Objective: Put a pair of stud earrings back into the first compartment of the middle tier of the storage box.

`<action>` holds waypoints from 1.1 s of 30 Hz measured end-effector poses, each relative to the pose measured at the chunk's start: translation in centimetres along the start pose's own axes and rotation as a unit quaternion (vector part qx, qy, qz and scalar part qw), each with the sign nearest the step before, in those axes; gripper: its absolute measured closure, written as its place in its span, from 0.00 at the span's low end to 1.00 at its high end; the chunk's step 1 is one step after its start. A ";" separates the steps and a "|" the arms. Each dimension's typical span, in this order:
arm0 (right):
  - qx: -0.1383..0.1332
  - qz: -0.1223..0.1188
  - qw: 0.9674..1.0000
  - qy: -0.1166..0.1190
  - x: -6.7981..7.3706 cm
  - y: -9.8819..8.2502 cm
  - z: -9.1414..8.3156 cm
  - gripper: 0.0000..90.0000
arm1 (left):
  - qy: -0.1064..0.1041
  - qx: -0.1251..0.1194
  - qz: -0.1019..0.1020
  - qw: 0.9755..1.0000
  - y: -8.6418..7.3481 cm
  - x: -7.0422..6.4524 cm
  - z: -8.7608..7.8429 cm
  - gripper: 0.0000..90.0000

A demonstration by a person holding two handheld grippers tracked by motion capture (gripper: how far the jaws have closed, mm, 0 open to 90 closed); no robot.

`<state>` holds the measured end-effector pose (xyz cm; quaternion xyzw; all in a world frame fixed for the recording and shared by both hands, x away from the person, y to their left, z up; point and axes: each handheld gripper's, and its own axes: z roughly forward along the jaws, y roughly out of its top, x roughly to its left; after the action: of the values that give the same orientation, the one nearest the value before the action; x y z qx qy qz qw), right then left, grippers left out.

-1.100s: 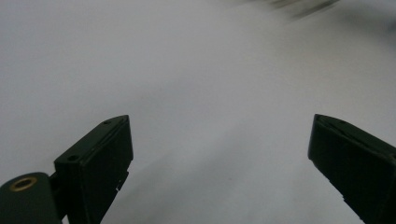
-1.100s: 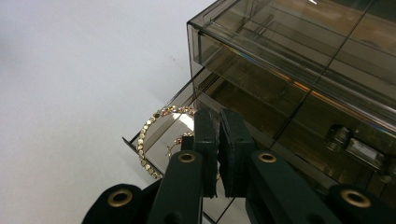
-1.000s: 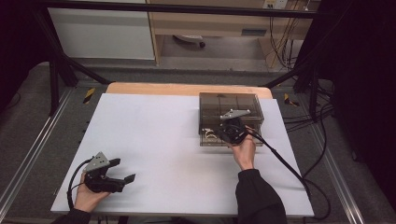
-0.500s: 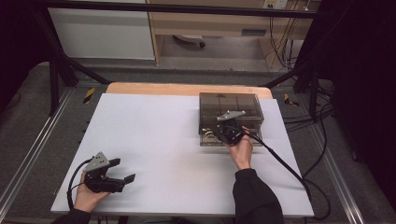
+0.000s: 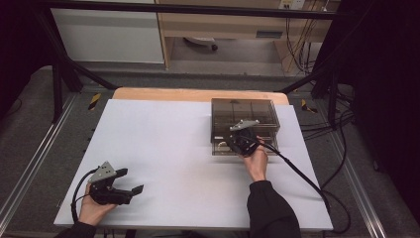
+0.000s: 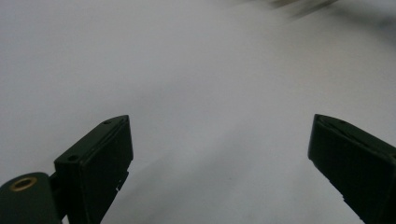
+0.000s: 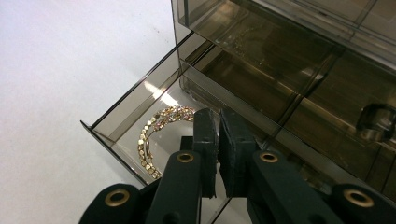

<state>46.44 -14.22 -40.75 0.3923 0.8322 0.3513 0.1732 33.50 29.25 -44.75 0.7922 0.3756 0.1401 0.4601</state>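
A smoky clear plastic drawer box (image 5: 242, 116) stands at the back right of the white table top (image 5: 163, 144). In the right gripper view its lower left drawer (image 7: 116, 121) is pulled out, and a gold beaded bracelet (image 7: 152, 135) lies inside. My right gripper (image 7: 217, 116) hovers over that drawer with its jaws pressed together and nothing visible between them. From above, the right gripper (image 5: 240, 141) sits at the box's front face. My left gripper (image 5: 131, 180) rests at the front left, far from the box. Its jaws stand wide apart over bare table (image 6: 219, 140).
A cable (image 5: 297, 173) trails from the right gripper across the table's right side. The box's other drawers (image 7: 327, 93) are closed. Metal rails and black stand legs (image 5: 59, 74) border the table, with a wooden edge (image 5: 198, 94) at the back.
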 end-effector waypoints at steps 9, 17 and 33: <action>-0.040 0.009 0.999 0.016 0.0 0.5 -1.7 0.84 | 0.000 -0.001 -0.001 1.000 0.0 0.0 0.0 0.07; -0.074 0.022 0.997 0.028 -0.1 0.2 -4.9 0.59 | -0.001 0.000 -0.001 1.000 0.0 0.0 0.0 0.07; -0.099 0.045 0.993 0.044 0.1 -3.8 -9.1 0.15 | 0.001 0.001 -0.001 1.000 0.0 0.0 0.0 0.07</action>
<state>39.28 -19.93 -37.20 0.3944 0.7818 0.4561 0.1587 33.52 29.25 -44.77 0.7924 0.3765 0.1400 0.4591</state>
